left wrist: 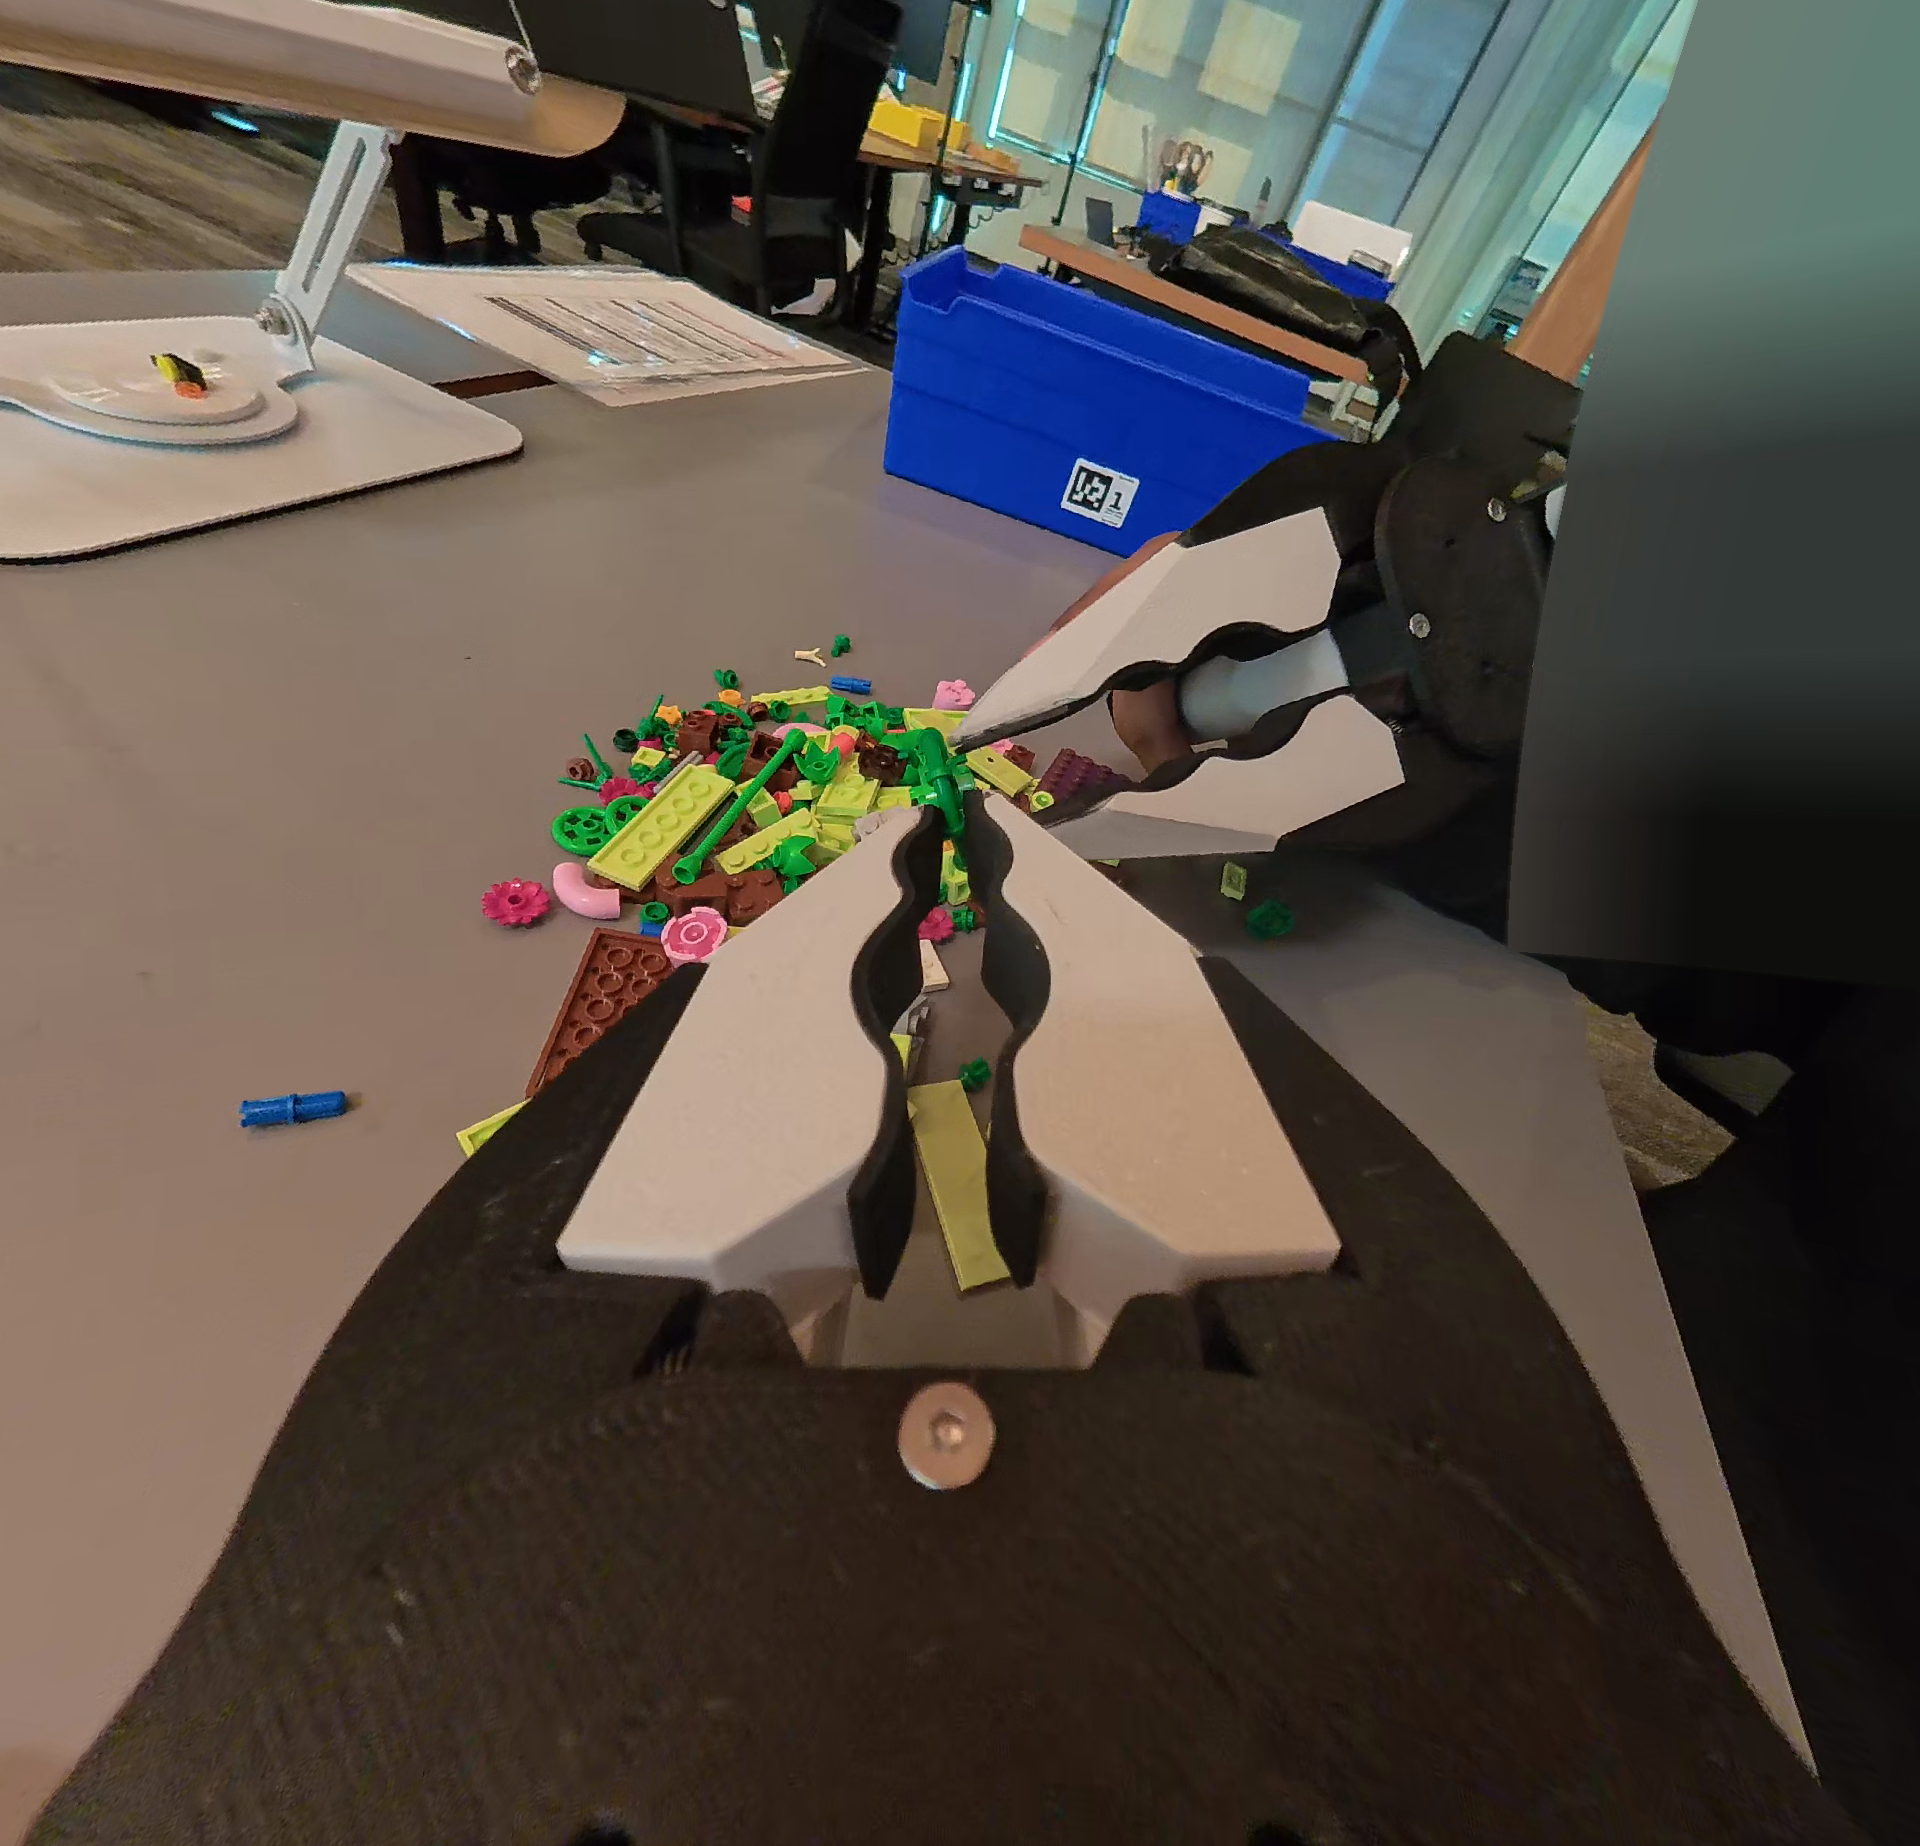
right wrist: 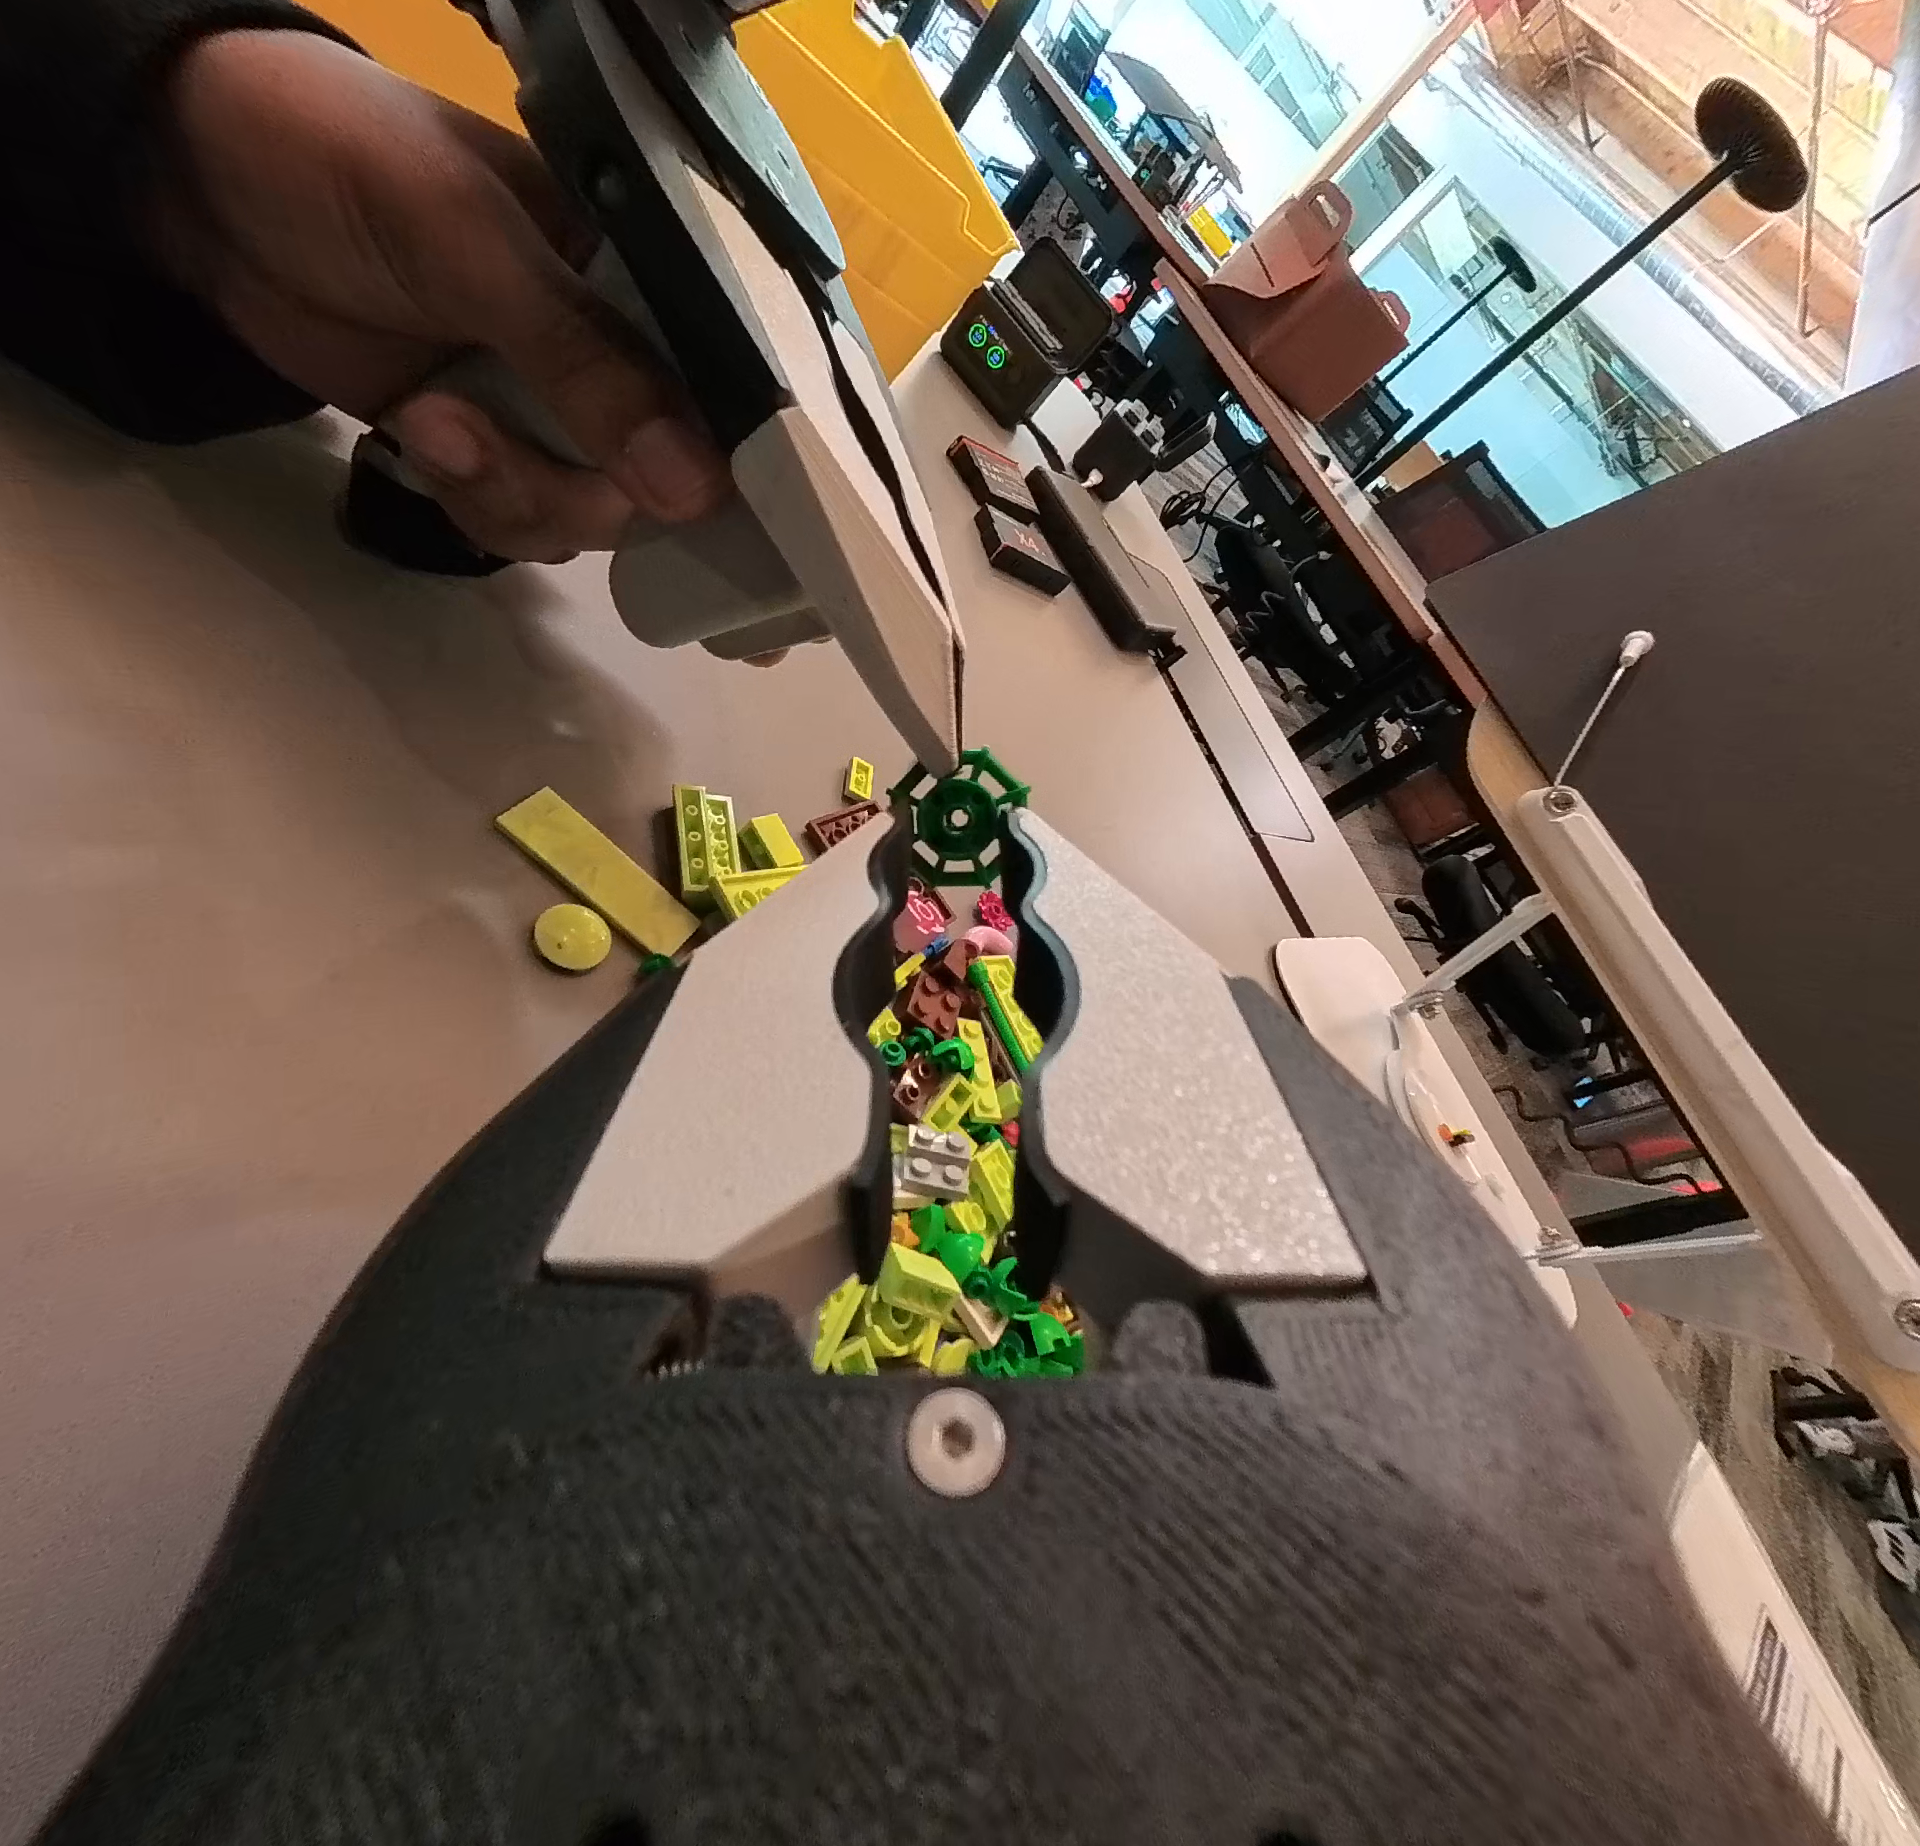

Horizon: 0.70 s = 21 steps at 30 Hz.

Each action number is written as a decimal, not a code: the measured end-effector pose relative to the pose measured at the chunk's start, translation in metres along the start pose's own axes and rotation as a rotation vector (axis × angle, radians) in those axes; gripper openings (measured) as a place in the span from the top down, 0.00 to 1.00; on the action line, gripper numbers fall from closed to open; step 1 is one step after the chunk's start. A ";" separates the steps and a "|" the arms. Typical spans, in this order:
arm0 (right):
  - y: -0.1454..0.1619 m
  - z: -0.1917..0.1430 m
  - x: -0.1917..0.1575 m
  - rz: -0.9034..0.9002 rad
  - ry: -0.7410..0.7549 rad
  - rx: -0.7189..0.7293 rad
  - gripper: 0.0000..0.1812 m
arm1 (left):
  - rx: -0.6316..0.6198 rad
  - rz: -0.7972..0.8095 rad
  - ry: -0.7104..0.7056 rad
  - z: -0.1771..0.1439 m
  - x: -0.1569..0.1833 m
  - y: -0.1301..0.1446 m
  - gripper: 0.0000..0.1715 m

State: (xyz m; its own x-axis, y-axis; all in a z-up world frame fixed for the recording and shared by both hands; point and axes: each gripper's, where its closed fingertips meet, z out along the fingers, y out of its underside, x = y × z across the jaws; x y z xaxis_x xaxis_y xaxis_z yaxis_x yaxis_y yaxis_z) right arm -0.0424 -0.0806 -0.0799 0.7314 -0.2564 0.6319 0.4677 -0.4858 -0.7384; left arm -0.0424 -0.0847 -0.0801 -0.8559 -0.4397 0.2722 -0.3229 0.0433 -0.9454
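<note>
Open office room, with desks, chairs and big windows behind. Grey table (left wrist: 312,757) was smooth and matte, so small parts would slide on it. Blue bin (left wrist: 1039,414) stood at the far edge, yellow bin (right wrist: 862,134) on the other side, and a white monitor stand (left wrist: 208,466) sat to the left.

Left gripper (left wrist: 951,814), held by a hand (right wrist: 416,290), came in from above. Its jaws were nearly together and looked pinched on the wheel's rim, though the tip contact was hard to read. Right gripper (right wrist: 954,828) was clenched across the wheel, one fingertip on each side.

Brick pile (left wrist: 748,809) lay under both tools: lime plates, brown bricks, pink flowers, green stems. A blue pin (left wrist: 293,1108) lay well apart.

Green spoked wheel (right wrist: 954,820) hung above the pile, between the two tips. It was likely very light, hard plastic and slick, with thin spokes that could flex or snap. The outer rim or the hub judged the best hold. A squeeze across the rim could make it pop out.
</note>
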 end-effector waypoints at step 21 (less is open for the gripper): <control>0.004 0.001 -0.002 0.039 -0.015 -0.019 0.94 | -0.018 0.006 -0.018 0.003 0.004 0.002 1.00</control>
State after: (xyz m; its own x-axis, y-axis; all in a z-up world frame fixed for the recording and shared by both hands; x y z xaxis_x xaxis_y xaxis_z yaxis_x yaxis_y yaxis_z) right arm -0.0415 -0.0807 -0.0841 0.7563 -0.2627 0.5992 0.4292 -0.4919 -0.7575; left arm -0.0451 -0.0889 -0.0818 -0.8504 -0.4555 0.2634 -0.3254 0.0619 -0.9436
